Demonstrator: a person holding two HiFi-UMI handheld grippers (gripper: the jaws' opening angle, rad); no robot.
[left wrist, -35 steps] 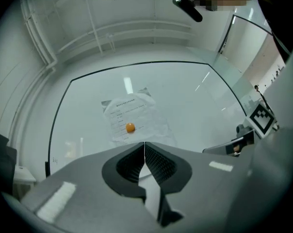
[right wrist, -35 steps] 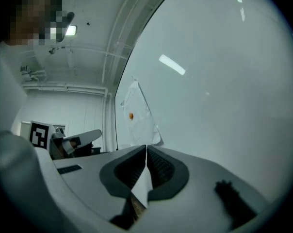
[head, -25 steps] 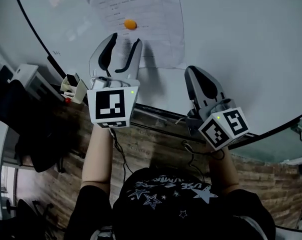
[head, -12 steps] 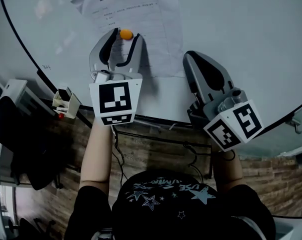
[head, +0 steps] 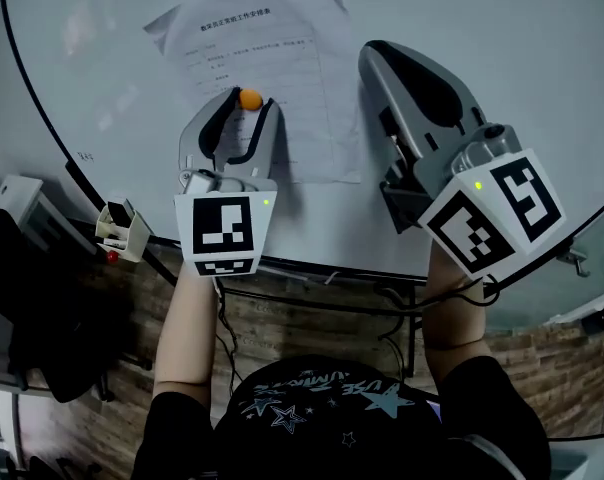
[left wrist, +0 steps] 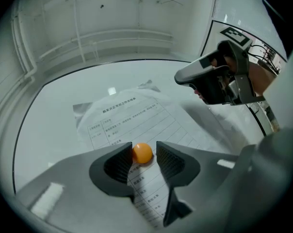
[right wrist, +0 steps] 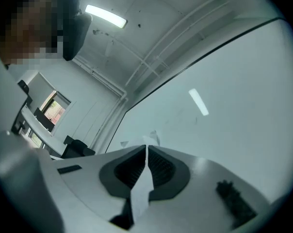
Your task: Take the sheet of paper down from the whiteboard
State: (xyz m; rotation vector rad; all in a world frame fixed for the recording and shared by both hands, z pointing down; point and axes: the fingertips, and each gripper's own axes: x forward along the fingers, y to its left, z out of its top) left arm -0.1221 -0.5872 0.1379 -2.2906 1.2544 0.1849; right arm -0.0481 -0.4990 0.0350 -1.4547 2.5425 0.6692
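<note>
Right gripper (head: 370, 56) clamps the right edge of the sheet of paper (head: 272, 43).

There is one whiteboard (head: 542, 48), one sheet (head: 282, 48) and one orange magnet (left wrist: 142, 153). Two grippers: the left gripper (head: 245, 106), jaws closing with the magnet between them, and the right gripper (right wrist: 146, 155). One small holder (head: 117, 230) sits at the board's edge.

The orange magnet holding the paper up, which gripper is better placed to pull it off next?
Left. The left gripper is closing its jaws with the orange magnet between them, while the right gripper is occupied pinching the sheet of paper by its edge.
</note>
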